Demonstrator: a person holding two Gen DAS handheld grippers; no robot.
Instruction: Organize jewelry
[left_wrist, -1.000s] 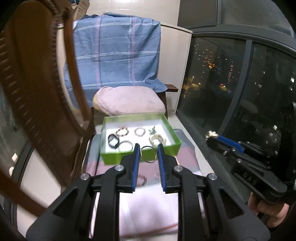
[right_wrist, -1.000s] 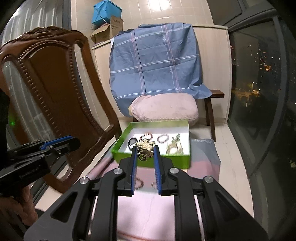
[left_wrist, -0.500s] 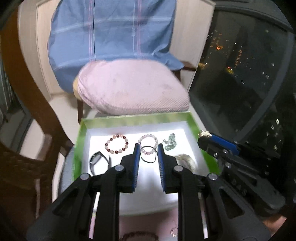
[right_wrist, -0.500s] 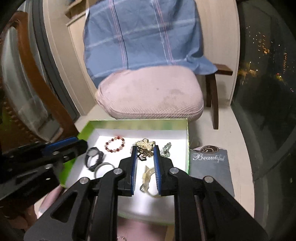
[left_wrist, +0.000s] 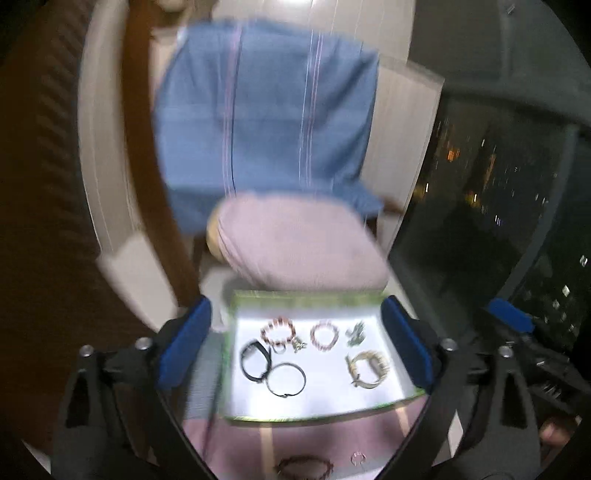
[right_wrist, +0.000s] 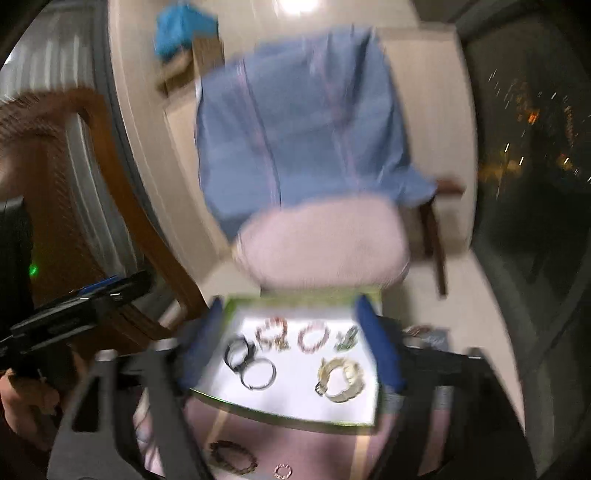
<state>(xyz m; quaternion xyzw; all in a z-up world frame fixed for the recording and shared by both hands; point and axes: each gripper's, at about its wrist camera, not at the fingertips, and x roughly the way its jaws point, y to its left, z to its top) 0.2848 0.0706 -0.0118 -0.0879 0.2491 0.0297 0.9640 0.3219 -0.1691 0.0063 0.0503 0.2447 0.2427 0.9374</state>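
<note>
Left wrist view: the left gripper has its blue-padded jaws spread wide and empty, framing the shallow green-rimmed box with a white floor, which rests on a pale pink cloth. Inside the box lie a black band bracelet, touching a thin dark wire bangle just to its right, a red beaded bracelet, a pink beaded bracelet, a small greenish trinket and a pale gold cuff bracelet; a small gold piece, too blurred to identify, sits between the two beaded bracelets. On the cloth near the bottom edge are a dark beaded bracelet and a small ring. Behind the box stand a pink cushion and a blue checked cloth. Right wrist view: the right gripper is likewise spread wide and holds nothing, its blue pads on either side of the same box. The box contents appear motion-blurred; the gold cuff and the wire bangle remain distinguishable. At left, the left gripper is seen from the side beside a brown carved wooden chair.
</note>
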